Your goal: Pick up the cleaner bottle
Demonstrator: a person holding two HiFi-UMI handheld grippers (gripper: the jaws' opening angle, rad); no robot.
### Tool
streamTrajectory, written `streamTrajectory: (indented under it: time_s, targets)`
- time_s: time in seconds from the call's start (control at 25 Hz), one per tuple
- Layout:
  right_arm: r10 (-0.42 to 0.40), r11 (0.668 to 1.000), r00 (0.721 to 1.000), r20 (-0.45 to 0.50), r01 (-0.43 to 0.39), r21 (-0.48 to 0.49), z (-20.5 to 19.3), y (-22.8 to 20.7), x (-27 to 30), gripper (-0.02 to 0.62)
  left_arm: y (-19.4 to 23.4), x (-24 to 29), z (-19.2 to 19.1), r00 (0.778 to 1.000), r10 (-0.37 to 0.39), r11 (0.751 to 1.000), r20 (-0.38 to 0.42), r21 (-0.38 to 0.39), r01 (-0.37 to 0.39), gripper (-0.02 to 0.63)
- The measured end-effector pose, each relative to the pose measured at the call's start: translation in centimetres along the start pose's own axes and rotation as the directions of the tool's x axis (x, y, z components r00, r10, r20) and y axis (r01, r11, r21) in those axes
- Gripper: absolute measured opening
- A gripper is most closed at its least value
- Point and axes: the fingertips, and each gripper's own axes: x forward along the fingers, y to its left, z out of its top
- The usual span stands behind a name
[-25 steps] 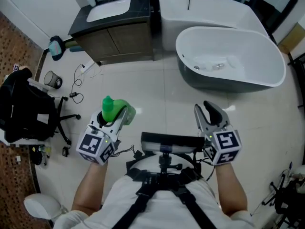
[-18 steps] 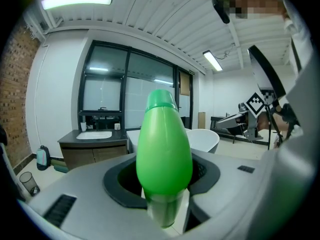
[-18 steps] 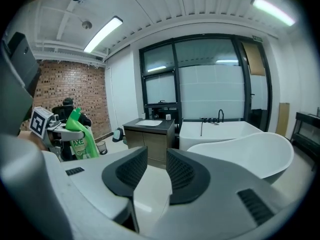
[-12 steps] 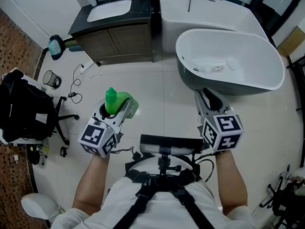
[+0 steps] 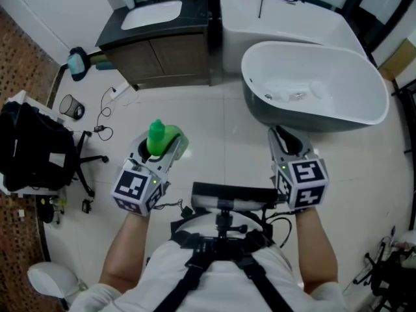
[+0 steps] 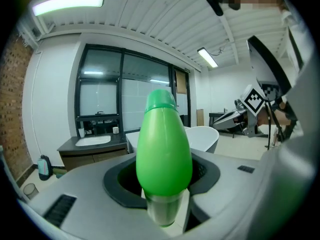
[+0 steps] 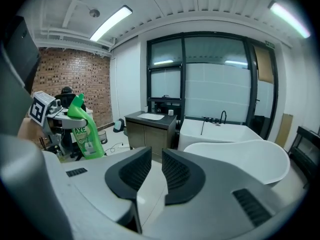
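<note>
cleaner bottle | green, capped | upright, aloft | between left gripper jaws

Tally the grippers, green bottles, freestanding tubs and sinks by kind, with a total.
Grippers: 2, the left gripper shut on the bottle, the right gripper empty, its jaws having just been closing.
Green bottles: 1, the cleaner bottle.
Tubs: 1, the freestanding tub.
Sinks: 1, the vanity sink.
Total: 5.

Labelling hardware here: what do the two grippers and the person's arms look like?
Both left gripper and right gripper are light grey: dark ribbed pads, white cube with black square markers, black cables. Short white sleeves, black harness. Right jaws have just been closing on nothing.
</note>
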Motion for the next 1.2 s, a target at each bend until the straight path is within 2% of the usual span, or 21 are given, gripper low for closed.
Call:
streamTrajectory:
  time_s: [0.16, 0.36, 0.52, 0.68, 0.92, 1.2]
  targets:
    - [-0.004, 1.0, 1.0, -0.011, 0.005, 0.008, -0.6, -0.4, -0.3, 0.063, 0.0, -0.3, 0.4, 1.0, 0.019, 0.996, -0.012, 0.082, -0.018, 0.172]
    - [-0.008, 1.0, 1.0, -0.005, 0.008, 0.017, -1.0, -0.8, -0.7, 0.061, 1.4, -1.0, -0.2, 0.999, 0.03, 0.999, -0.017, -0.043, -0.031, 0.173]
    - [-0.026, 0.999, 1.0, 0.001, 0.026, 0.024, -0.9, -0.8, -0.5, 0.061, 2.9, -1.8, -0.7, 0.997, 0.064, 0.996, -0.036, -0.059, -0.066, 0.175]
    - [-0.037, 0.999, 0.999, 0.008, 0.037, 0.023, -0.7, -0.6, 0.0, 0.015, 3.7, -2.6, -0.4, 0.996, 0.088, 0.994, -0.024, -0.066, -0.09, 0.175]
    - [-0.022, 1.0, 1.0, 0.011, 0.021, 0.015, -0.7, -0.4, -0.2, 0.008, 3.3, -2.8, 0.2, 0.996, 0.088, 0.993, 0.013, -0.082, -0.086, 0.175]
    - [-0.008, 1.0, 1.0, 0.002, 0.008, 0.001, -0.8, -0.1, -0.3, 0.006, 2.8, -2.8, 0.2, 0.997, 0.078, 0.993, 0.011, -0.084, -0.077, 0.175]
